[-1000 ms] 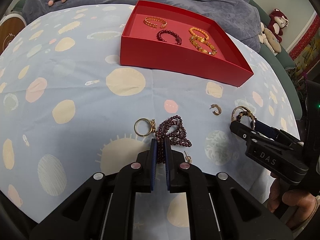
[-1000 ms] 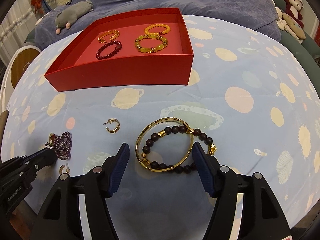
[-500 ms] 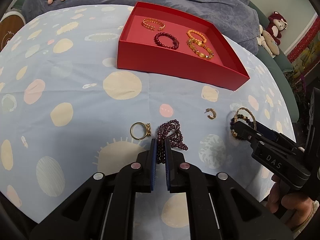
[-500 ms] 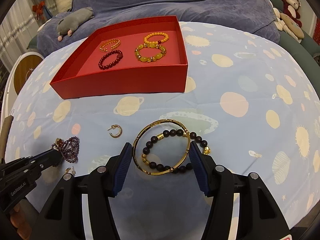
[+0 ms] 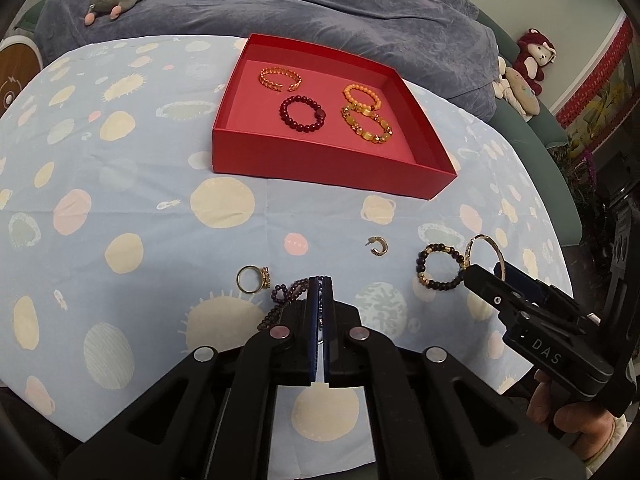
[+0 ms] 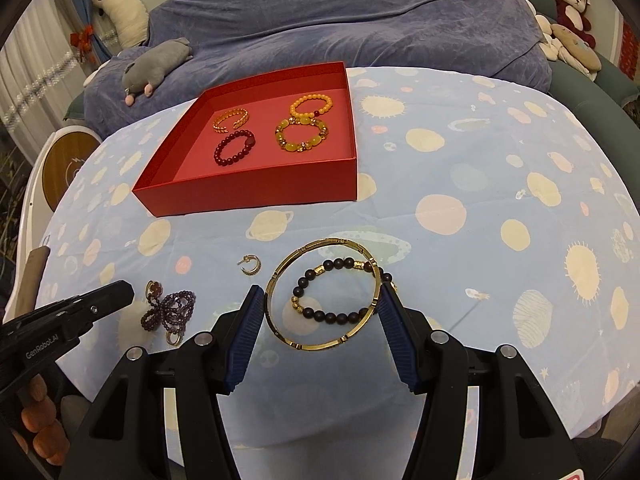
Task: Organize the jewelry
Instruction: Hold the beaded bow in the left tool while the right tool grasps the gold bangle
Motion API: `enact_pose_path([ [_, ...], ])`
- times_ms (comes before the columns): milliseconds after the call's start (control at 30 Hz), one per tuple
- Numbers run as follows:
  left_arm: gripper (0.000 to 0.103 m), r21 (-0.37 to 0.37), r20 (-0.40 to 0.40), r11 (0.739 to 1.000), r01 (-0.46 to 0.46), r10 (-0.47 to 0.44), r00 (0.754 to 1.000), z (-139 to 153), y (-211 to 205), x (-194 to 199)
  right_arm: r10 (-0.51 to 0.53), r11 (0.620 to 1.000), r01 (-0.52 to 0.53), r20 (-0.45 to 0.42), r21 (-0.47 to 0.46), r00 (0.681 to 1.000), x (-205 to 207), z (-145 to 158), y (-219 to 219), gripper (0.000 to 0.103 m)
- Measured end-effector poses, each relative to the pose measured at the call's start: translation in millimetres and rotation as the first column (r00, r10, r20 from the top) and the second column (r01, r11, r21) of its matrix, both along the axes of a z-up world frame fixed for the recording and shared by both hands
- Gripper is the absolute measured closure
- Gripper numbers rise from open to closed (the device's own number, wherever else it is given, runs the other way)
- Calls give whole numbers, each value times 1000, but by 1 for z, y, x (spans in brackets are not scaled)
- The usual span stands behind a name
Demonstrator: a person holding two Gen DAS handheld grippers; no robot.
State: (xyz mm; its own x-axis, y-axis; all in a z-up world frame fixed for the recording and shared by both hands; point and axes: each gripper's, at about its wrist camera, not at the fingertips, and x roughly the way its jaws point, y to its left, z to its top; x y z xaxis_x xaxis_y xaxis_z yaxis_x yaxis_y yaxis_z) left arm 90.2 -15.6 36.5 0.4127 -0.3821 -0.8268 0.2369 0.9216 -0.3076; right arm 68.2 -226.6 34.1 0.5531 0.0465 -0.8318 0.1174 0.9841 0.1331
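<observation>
My left gripper [image 5: 320, 280] is shut on a purple bead strand [image 5: 286, 292], pinching it at the fingertips. The rest of the strand trails down behind the left finger and bunches on the cloth [image 6: 172, 308]. My right gripper [image 6: 322, 294] is shut on a gold bangle [image 6: 336, 240], one pad on each side, and the bangle is tilted up off the table. A dark bead bracelet [image 6: 326, 316] lies on the cloth beneath it. The red box [image 5: 320, 176] holds several bracelets.
A gold ring [image 5: 265, 276] and a small hoop earring [image 5: 378, 245] lie loose on the spotted cloth, with a second earring [image 6: 174, 338] near the bead pile. Plush toys and a blue blanket lie behind the round table. A hand [image 5: 568, 420] grips the right tool.
Both grippers have risen. The bangle has come up off the dark bead bracelet, which stays on the cloth. The purple strand now hangs from the left fingertips, and those jaws have closed tighter.
</observation>
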Motion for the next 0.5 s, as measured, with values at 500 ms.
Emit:
enact_pose_path([
  [500, 85, 110, -29, 994, 17, -14, 999, -40, -13, 4, 2, 1000, -2, -25, 13, 1000, -4, -8, 0, 47],
])
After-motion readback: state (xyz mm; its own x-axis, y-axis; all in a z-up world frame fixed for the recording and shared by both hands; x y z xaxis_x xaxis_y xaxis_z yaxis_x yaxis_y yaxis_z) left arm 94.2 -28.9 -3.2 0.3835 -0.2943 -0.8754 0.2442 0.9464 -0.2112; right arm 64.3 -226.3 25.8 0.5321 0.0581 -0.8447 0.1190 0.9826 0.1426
